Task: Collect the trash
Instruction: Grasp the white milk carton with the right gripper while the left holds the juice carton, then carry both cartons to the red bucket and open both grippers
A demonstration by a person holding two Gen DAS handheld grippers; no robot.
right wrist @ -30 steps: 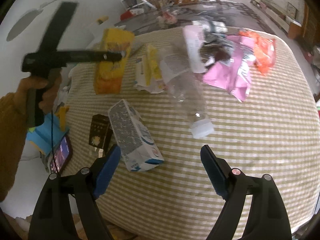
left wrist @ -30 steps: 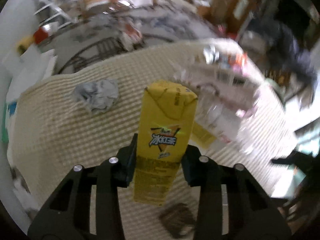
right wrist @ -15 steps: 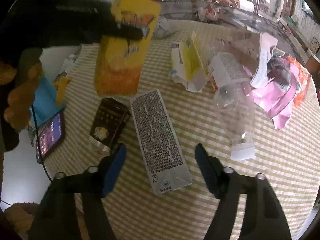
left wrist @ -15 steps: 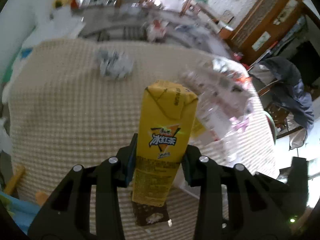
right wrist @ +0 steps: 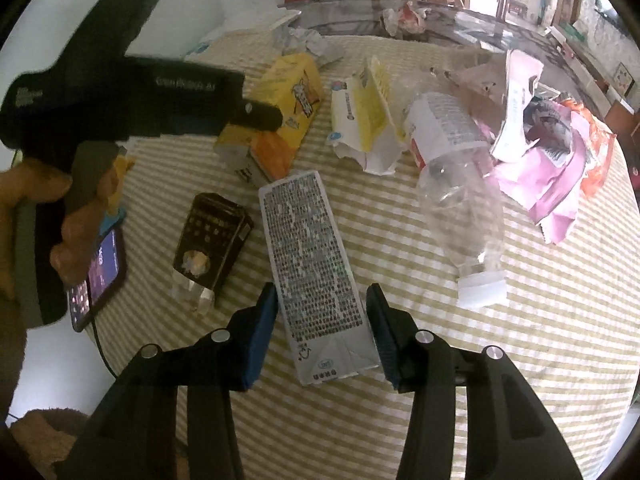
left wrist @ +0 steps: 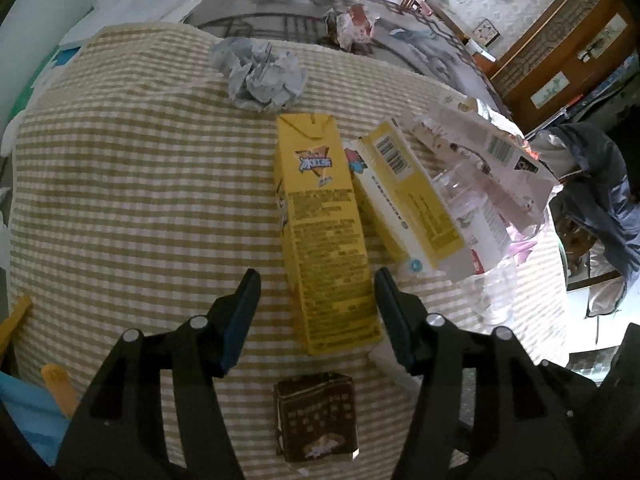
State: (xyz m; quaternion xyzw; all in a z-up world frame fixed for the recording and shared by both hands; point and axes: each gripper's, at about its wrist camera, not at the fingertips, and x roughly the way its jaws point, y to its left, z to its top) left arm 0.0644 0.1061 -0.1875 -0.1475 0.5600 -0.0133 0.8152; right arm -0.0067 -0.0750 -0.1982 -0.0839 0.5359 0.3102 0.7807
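Note:
A yellow drink carton point(left wrist: 324, 232) lies flat on the checked cloth point(left wrist: 140, 200). My left gripper point(left wrist: 316, 272) straddles its near end, jaws opening. The left pad stands well off the carton and the right pad is close beside it. In the right wrist view a silver-grey carton point(right wrist: 316, 272) lies lengthwise between the fingers of my right gripper point(right wrist: 321, 286). Those jaws are closing, and thin gaps still show on both sides. A small brown carton point(right wrist: 212, 236) lies just left of it.
Crumpled grey paper point(left wrist: 260, 76) sits beyond the yellow carton, with a flattened yellow-white box point(left wrist: 408, 200) to its right. A clear plastic bottle point(right wrist: 456, 184) and pink wrappers point(right wrist: 552, 168) lie right. A phone point(right wrist: 100, 272) rests at the cloth's left edge under the person's hand point(right wrist: 48, 200).
The left gripper came down with the upright yellow carton, laid it on the cloth and opened off it. The right gripper's jaws narrowed around the silver-grey carton.

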